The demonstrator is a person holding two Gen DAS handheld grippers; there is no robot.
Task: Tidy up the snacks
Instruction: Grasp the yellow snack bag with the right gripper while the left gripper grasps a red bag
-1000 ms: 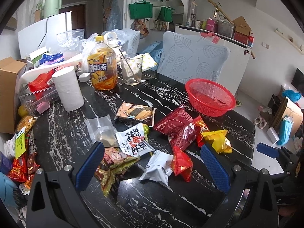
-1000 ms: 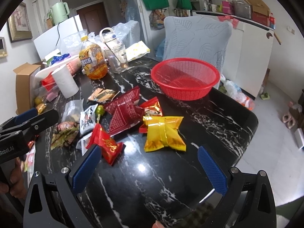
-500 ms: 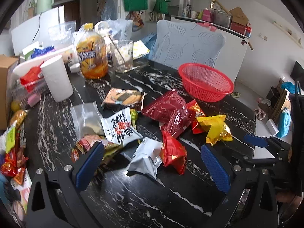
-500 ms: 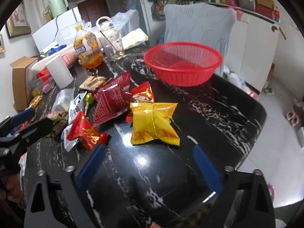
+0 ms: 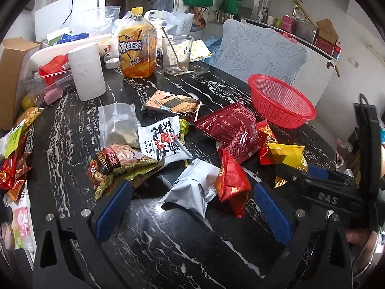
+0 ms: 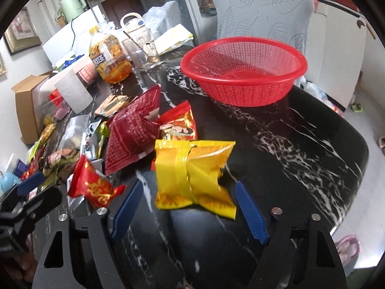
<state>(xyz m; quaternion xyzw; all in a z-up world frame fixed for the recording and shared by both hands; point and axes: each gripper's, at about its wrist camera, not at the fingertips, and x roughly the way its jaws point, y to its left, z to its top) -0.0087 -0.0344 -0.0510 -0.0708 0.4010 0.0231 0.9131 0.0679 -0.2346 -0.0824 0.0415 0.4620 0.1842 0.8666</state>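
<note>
Snack packets lie scattered on the black marble table [image 5: 168,240]. A yellow packet [image 6: 192,171] lies between the blue pads of my right gripper [image 6: 189,198], whose jaws are closing, with gaps still on both sides. My left gripper [image 5: 192,192] stands open over a silver packet [image 5: 192,190] and a small red packet [image 5: 232,183]. Behind them lie a dark red packet [image 5: 231,127], a white printed packet [image 5: 163,139] and a brown-green packet [image 5: 115,166]. The empty red basket [image 6: 243,72] stands at the far right; the red basket [image 5: 281,101] shows in the left wrist view too.
A tea bottle [image 5: 136,48], a glass with a spoon [image 5: 176,55], a paper roll [image 5: 86,71] and clutter crowd the back of the table. More packets [image 5: 16,156] lie at the left edge. A chair [image 6: 262,12] stands behind the basket.
Both grippers have come down and closer to the packets. The right jaws have narrowed around the yellow packet. The right gripper now shows at the right of the left wrist view.
</note>
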